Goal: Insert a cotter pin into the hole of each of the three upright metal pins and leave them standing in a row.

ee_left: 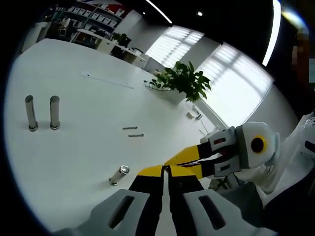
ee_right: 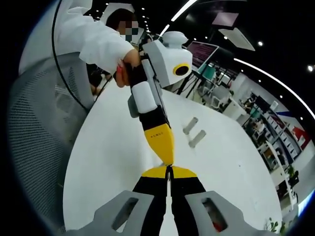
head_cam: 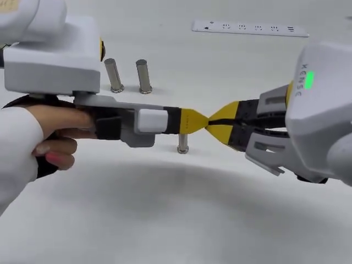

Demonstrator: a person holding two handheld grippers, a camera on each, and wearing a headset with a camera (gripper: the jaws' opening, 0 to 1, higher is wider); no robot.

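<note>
- Head view: left claw and right claw tip to tip, jaws of each pressed together; anything pinched, cannot tell.
- One pin just below the tips.
- Two more pins upright, well behind left claw.
- Cotter pins flat, ahead of left claw.

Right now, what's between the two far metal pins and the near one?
Nothing. In the left gripper view the table between the two far pins and the near pin is bare; two cotter pins lie off to the side.
</note>
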